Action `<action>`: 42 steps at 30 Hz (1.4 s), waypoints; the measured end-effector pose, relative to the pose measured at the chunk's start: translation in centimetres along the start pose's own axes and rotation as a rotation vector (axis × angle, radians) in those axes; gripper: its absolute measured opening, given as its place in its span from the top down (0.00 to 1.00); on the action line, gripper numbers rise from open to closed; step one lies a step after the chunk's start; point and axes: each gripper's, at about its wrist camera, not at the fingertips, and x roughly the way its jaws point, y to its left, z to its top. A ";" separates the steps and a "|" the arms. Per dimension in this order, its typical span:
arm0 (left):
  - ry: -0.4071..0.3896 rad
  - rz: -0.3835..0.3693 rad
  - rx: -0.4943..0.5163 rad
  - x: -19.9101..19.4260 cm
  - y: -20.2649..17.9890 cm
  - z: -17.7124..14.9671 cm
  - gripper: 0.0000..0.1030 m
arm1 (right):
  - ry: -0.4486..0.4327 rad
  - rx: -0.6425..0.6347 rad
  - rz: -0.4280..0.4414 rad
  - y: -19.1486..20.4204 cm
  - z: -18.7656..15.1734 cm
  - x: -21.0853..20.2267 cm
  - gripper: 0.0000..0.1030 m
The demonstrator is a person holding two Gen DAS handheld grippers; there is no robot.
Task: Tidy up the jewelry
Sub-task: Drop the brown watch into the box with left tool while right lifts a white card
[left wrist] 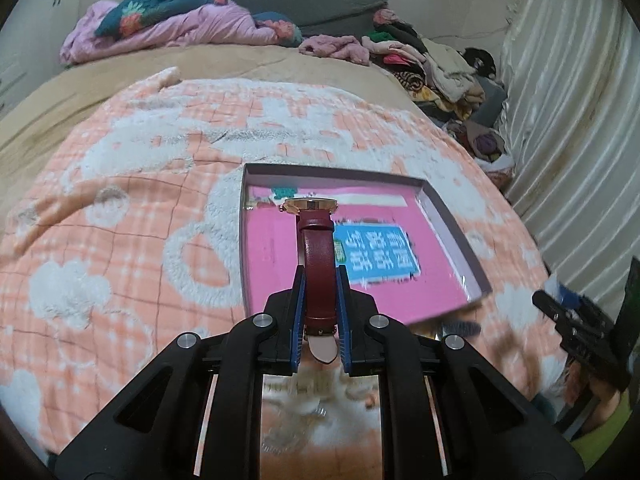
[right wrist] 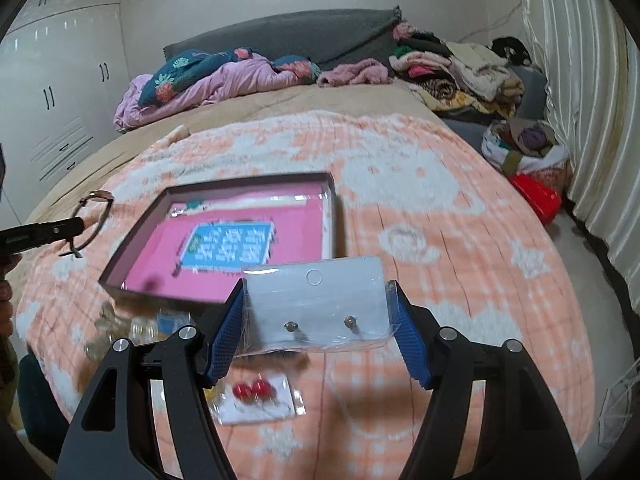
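Observation:
In the left wrist view my left gripper (left wrist: 320, 270) is shut on the dark red strap of a gold-cased watch (left wrist: 314, 220), lifted above the blanket in front of a shallow box (left wrist: 452, 224) with a pink printed bottom. In the right wrist view my right gripper (right wrist: 317, 286) is shut on a clear packet (right wrist: 316, 300) holding a white card with two small stud earrings, its pads pressing the packet's two side edges. At that view's left edge the left gripper (right wrist: 78, 224) shows with the watch (right wrist: 98, 193) looped above the box (right wrist: 160, 294).
A card with red ball earrings (right wrist: 256, 396) lies on the orange-and-white blanket (right wrist: 440, 240) below the packet. Several blurred jewelry pieces (right wrist: 116, 326) lie by the box's near corner. Piled clothes (right wrist: 460, 72) and bedding (right wrist: 208, 76) fill the bed's far end. Curtains (right wrist: 580, 120) hang on the right.

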 end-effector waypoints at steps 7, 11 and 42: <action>0.005 -0.008 -0.030 2.7 0.4 1.5 0.93 | 0.004 -0.024 0.019 1.7 2.2 2.4 0.36; 0.034 -0.017 -0.026 4.2 0.2 1.3 0.93 | 0.020 -0.040 0.023 2.7 2.8 4.4 0.35; -0.016 0.053 -0.004 1.7 2.2 1.0 0.49 | 0.038 0.073 0.042 2.1 3.4 5.6 0.06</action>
